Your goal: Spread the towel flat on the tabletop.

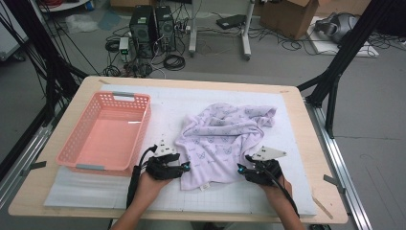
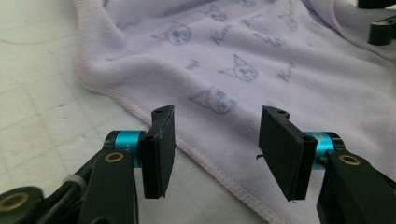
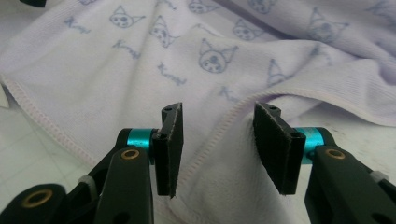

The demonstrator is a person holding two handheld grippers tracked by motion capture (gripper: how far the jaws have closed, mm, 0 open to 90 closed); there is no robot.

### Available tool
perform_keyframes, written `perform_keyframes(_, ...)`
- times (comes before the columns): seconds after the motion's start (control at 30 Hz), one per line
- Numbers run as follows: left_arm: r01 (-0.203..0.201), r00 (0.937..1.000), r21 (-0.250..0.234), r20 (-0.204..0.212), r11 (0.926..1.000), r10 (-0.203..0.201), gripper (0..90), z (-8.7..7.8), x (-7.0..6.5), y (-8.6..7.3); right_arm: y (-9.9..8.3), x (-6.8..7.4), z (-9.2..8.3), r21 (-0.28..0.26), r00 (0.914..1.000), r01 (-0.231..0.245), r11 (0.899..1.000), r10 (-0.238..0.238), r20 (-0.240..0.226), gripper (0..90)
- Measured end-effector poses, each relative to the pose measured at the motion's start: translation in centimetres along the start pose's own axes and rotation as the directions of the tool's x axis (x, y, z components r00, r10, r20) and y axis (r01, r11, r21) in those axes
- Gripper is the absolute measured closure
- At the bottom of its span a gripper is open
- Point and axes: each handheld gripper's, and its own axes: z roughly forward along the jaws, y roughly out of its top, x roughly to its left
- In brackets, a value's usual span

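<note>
Now, step: both grippers are closing in on the towel's point(image 1: 222, 139) near edge, readying a two-corner grab.
Towel: lying crumpled on the worktop point(image 1: 306, 143) centre, at 3 o'clock from the basket point(image 1: 107, 132).
Left gripper point(image 2: 215, 154): fingers point(image 2: 161, 149) standing partly open, straddling the hem, gripping nothing.
Right gripper point(image 3: 217, 149): fingers point(image 3: 275, 144) standing partly open over a folded edge, holding nothing.
Next: pressing lower and pinching both hems together, judging by the gap.
</note>
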Motion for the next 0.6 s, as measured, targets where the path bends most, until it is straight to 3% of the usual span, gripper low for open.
perform_keyframes(0.1,-0.055,0.9981,0.017,-0.026,0.9984,0.055,50.9,0.2,-0.7,0.0,-0.1,0.2,1.0,0.036,0.9996,0.027,0.999,-0.027,0.006,53.3)
perform_keyframes(0.13,-0.078,0.9964,0.024,-0.031,0.9967,0.079,56.1,0.2,-0.8,0.0,-0.2,0.1,1.2,0.041,0.9998,0.018,0.999,-0.018,0.01,53.5)
perform_keyframes(0.17,-0.103,0.9939,0.036,-0.038,0.9941,0.104,67.0,0.3,-1.1,0.0,-0.2,-0.1,1.2,0.037,1.0,0.004,0.999,-0.004,0.008,55.7)
perform_keyframes(0.23,-0.14,0.9874,0.041,-0.069,0.9893,0.143,74.2,0.4,-1.6,0.0,-0.2,-0.4,1.1,0.048,0.9996,0.002,0.999,-0.004,0.029,59.8)
perform_keyframes(0.27,-0.146,0.9866,0.041,-0.069,0.9885,0.148,81.2,0.4,-1.6,-0.1,-0.3,-0.6,1.0,0.048,0.9995,-0.004,0.999,0.003,0.031,65.3)
perform_keyframes(0.33,-0.135,0.9875,0.038,-0.077,0.9902,0.137,87.0,0.3,-1.5,0.0,-0.3,-0.9,0.7,0.054,0.9983,-0.007,0.998,0.004,0.059,73.5)
perform_keyframes(0.4,-0.12,0.9899,0.037,-0.072,0.9921,0.122,87.6,0.3,-1.4,0.0,-0.3,-1.1,0.4,0.057,0.9955,-0.012,0.998,0.006,0.095,74.8)
perform_keyframes(0.53,-0.111,0.9909,0.033,-0.072,0.9932,0.114,87.8,0.3,-1.3,0.0,-0.8,-2.3,-0.4,0.056,0.9872,-0.065,0.996,0.056,0.149,70.0)
perform_keyframes(0.6,-0.109,0.9913,0.034,-0.07,0.9935,0.111,87.8,0.3,-1.3,0.0,-1.3,-3.3,-1.0,0.049,0.9824,-0.11,0.993,0.101,0.157,72.8)
